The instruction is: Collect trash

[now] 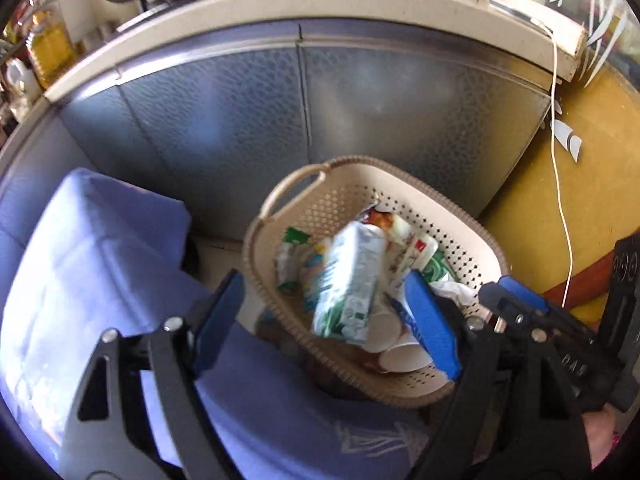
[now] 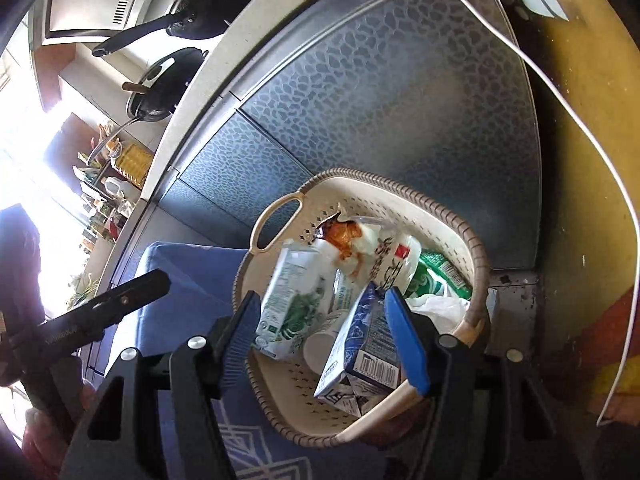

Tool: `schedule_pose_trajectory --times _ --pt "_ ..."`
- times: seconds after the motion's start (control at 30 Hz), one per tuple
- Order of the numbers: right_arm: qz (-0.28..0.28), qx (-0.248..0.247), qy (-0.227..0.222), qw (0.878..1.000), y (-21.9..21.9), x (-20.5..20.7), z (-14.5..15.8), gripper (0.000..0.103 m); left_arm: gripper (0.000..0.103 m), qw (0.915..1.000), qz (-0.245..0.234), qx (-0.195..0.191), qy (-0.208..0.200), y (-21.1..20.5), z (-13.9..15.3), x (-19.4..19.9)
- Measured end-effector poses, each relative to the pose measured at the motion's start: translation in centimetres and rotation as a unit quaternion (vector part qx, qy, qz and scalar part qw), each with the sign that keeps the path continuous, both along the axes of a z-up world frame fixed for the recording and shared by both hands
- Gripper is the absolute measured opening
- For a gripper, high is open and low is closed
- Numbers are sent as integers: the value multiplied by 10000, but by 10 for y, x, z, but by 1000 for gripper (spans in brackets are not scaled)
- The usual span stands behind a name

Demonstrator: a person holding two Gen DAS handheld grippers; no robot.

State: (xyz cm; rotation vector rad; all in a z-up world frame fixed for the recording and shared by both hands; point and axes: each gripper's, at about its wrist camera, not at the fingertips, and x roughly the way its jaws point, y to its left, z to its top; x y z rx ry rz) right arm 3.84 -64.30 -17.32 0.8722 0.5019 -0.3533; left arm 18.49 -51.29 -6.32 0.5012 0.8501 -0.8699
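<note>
A beige perforated basket (image 1: 280, 196) (image 2: 476, 248) stands on the floor against a grey patterned cabinet. It holds trash: a white-and-green carton (image 1: 348, 280) (image 2: 294, 300), a blue-and-white carton (image 2: 362, 344), white paper cups (image 1: 400, 356) (image 2: 324, 340), snack wrappers (image 2: 360, 244) and crumpled paper (image 1: 452, 290). My left gripper (image 1: 324, 320) is open and empty, hovering above the basket. My right gripper (image 2: 320, 332) is open and empty, also above the basket; the blue carton lies loose below it. The right gripper's body shows in the left wrist view (image 1: 532, 320).
A blue cloth-covered seat (image 1: 92, 280) (image 2: 180, 288) is left of the basket. A yellow wall (image 1: 568, 216) with a hanging white cable (image 1: 560, 184) is on the right. A counter with pans (image 2: 160, 88) and bottles is above the cabinet (image 1: 320, 100).
</note>
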Motion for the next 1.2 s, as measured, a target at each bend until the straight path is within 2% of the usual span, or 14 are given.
schedule_pose_trajectory --times 0.07,0.2,0.57,0.63,0.73,0.9,1.07,1.2 --pt "18 -20 -32 10000 6 -3 8 66 83 9998 92 -57 -193 18 9 -6" --pt "95 -61 -124 9999 23 -9 27 67 83 9988 299 -154 -364 58 20 -17" --pt "300 -212 -156 9992 91 -16 68 68 83 9936 940 -538 -307 176 37 -29" --pt "270 -413 -95 9987 108 -17 80 68 83 9919 1031 -655 -348 196 41 -31" --pt "252 -995 -1 9947 137 -17 104 68 83 9881 1190 -878 -434 224 48 -33" --pt "220 -1779 60 9838 183 -16 135 80 83 9806 1460 -1206 -503 266 58 -34" --pt "62 -1922 118 9813 207 -17 144 83 85 9755 1599 -1379 -614 295 65 -38" --pt "-6 -1877 208 9820 218 -22 144 83 87 9760 1496 -1401 -736 300 70 -48"
